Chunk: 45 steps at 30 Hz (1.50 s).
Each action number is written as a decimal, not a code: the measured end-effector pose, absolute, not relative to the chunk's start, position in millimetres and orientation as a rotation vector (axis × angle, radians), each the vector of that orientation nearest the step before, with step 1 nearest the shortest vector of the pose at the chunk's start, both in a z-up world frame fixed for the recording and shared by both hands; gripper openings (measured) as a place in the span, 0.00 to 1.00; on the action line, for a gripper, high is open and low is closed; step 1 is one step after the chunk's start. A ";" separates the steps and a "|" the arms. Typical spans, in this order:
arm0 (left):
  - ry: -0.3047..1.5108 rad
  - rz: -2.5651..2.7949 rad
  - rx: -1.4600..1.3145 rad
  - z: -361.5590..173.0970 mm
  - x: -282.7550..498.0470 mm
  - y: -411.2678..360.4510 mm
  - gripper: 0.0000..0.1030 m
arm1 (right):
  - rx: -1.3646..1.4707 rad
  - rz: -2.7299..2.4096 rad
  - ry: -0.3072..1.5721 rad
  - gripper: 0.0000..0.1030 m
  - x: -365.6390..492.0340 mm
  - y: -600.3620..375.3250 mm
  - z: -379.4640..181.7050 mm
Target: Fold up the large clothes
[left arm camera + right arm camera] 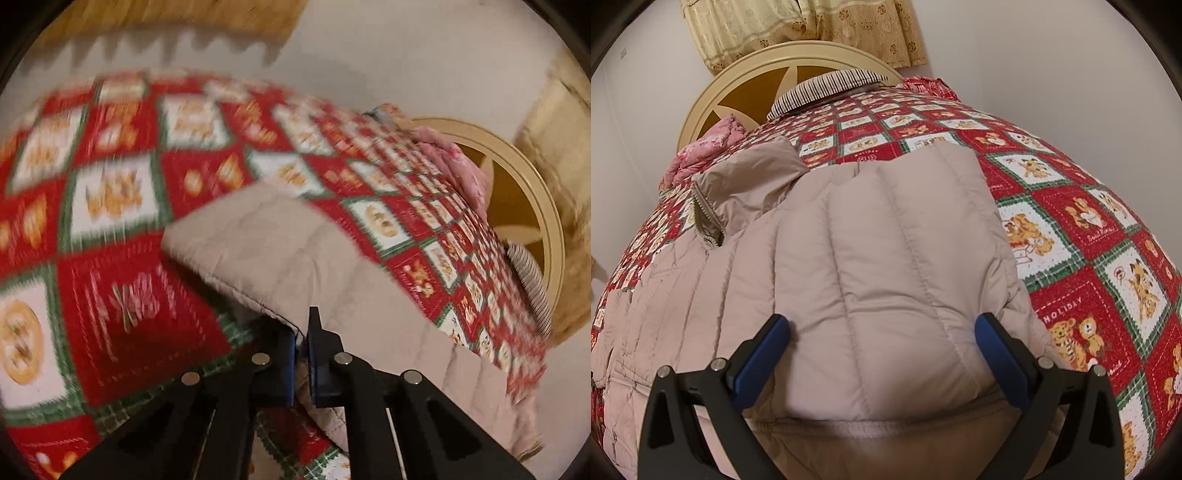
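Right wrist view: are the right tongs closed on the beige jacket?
No: the right tongs stand wide open, their blue pads apart on either side of the beige jacket.

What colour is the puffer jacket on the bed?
Pale beige; the puffer jacket shows best in the right wrist view.

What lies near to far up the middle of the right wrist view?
Open right hand-held gripper → beige puffer jacket → red teddy-bear quilt → striped pillow → cream headboard → floral curtain.
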<state>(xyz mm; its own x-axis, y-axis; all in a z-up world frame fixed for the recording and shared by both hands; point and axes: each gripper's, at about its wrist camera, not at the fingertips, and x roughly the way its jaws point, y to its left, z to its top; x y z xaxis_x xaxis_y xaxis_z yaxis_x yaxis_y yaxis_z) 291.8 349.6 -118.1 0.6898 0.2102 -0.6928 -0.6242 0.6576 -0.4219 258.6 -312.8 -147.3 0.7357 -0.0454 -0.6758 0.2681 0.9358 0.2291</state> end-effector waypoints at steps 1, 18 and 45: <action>0.630 0.499 -0.670 -110.4 294.2 343.6 0.04 | 0.326 -0.174 0.726 1.00 258.7 -313.1 -147.5; 0.459 -0.285 0.168 -42.5 246.3 -27.5 0.05 | 0.338 -0.171 0.720 1.00 258.8 -311.6 -148.2; 0.726 -0.125 -0.120 -92.8 211.7 94.3 0.75 | 0.418 -0.014 0.628 0.84 235.8 -300.6 -122.1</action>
<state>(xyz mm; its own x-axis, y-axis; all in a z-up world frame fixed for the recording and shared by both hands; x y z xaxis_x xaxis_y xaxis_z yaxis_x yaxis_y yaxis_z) 211.7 94.3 -92.8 0.7410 -0.1551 -0.6533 0.0722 0.9857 -0.1521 235.8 -300.6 -122.1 0.8119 0.1127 -0.5728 0.1377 0.9165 0.3756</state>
